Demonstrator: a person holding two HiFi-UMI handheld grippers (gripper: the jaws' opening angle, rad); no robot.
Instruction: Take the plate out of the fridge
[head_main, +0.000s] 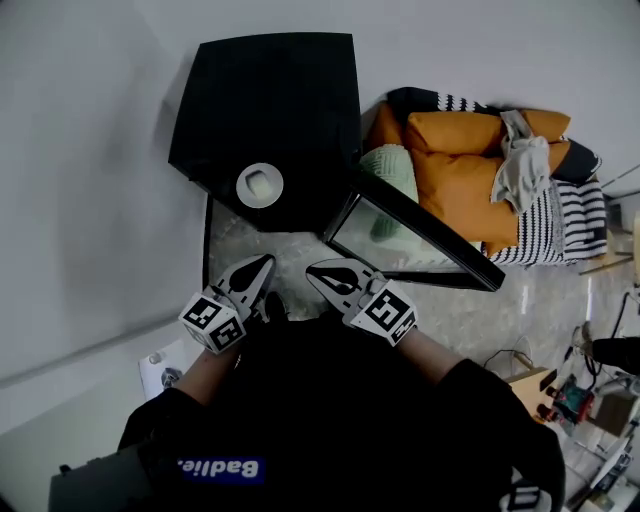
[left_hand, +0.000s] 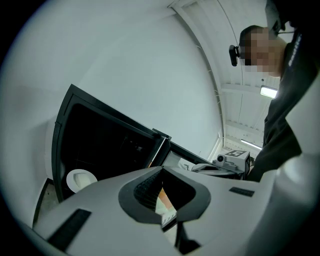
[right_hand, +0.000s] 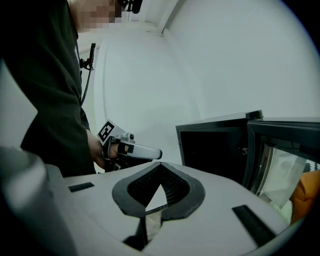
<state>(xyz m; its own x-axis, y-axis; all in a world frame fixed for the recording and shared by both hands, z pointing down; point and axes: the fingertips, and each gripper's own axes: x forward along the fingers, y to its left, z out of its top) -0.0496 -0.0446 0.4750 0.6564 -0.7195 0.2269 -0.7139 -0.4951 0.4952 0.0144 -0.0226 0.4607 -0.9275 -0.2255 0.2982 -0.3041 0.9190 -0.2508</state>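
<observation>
A black mini fridge (head_main: 270, 100) stands against the wall with its glass door (head_main: 400, 235) swung open to the right. A white plate (head_main: 259, 185) with a small pale item on it lies inside, and shows low in the dark interior in the left gripper view (left_hand: 80, 180). My left gripper (head_main: 262, 268) and right gripper (head_main: 318, 270) are held side by side in front of the opening, short of the plate, both shut and empty. The left gripper's jaws (left_hand: 161, 169) meet at the tips, as do the right gripper's (right_hand: 160, 165).
A sofa with orange cushions (head_main: 460, 170), a striped blanket (head_main: 570, 225) and a grey cloth (head_main: 520, 160) stands right of the fridge. Cables and electronics (head_main: 580, 395) clutter the floor at right. A white device (head_main: 160, 375) sits by the wall at lower left.
</observation>
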